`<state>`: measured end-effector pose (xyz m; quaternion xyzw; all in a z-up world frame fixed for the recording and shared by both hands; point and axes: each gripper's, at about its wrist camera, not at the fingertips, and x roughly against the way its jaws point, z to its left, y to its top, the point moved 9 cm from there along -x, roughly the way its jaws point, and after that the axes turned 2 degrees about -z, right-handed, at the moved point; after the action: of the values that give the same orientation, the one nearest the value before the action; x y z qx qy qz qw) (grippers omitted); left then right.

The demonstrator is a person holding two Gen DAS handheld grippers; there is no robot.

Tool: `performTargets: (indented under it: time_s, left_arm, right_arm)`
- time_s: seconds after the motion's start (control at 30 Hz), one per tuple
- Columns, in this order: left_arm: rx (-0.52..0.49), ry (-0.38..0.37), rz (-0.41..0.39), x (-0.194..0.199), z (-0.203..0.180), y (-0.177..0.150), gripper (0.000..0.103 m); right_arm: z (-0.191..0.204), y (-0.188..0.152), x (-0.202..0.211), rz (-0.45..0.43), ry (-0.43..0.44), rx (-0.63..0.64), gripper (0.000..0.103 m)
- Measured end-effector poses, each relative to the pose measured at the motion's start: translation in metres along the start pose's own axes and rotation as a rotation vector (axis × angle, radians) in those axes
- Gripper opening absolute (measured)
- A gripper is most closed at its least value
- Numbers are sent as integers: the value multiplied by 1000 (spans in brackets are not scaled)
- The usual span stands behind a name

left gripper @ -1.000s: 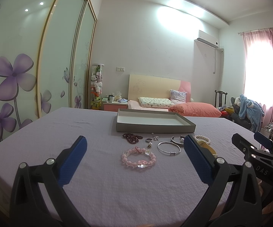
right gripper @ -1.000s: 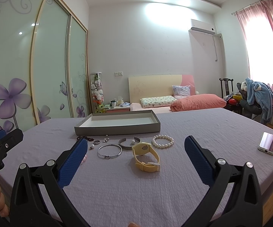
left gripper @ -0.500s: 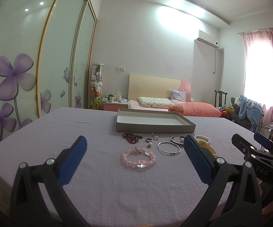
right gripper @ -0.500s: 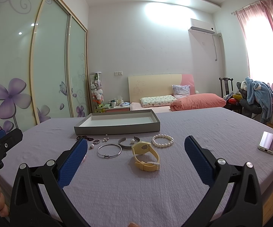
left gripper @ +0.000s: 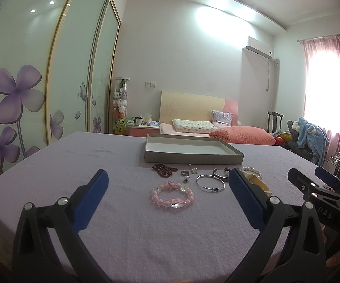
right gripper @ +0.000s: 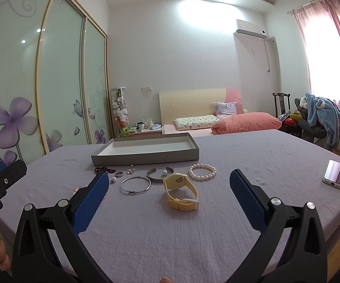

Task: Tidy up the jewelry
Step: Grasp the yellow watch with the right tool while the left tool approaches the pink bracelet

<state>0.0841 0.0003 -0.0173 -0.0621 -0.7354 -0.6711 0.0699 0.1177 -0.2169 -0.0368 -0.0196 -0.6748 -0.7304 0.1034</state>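
Lilac-clothed surface [left gripper: 52, 165]: pink bead bracelet [left gripper: 172, 194] at twelve o'clock, light, slippery; pinch its rim. Left hand-held gripper [left gripper: 167, 188] and right hand-held gripper [right gripper: 170, 189] both gape wide, empty.

The left gripper [left gripper: 167, 193] hangs wide apart over the lilac surface [left gripper: 52, 165], a pink bead bracelet [left gripper: 172, 195] lying between its blue pads. Beyond sit a silver bangle [left gripper: 210, 183], dark beads [left gripper: 164, 169] (loosely heaped) and a shallow grey tray [left gripper: 193, 157].

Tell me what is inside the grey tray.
The grey tray shows only bare white floor; no jewelry visible inside. Its near wall hides the front strip of the floor.
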Motion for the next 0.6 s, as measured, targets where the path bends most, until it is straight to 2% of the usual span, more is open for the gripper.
performTargets:
  time_s: [0.23, 0.4, 0.6]
  left_arm:
    - [-4, 1, 45, -16, 0, -6, 99]
    - [-6, 15, 135, -42, 3, -14, 99]
    - [-37, 44, 248, -77, 6, -25, 99]
  right_arm:
    - [-1, -6, -17, 63, -3, 9, 101]
    - [-8, -12, -38, 152, -1, -4, 101]
    - [-9, -22, -68, 301, -22, 18, 101]
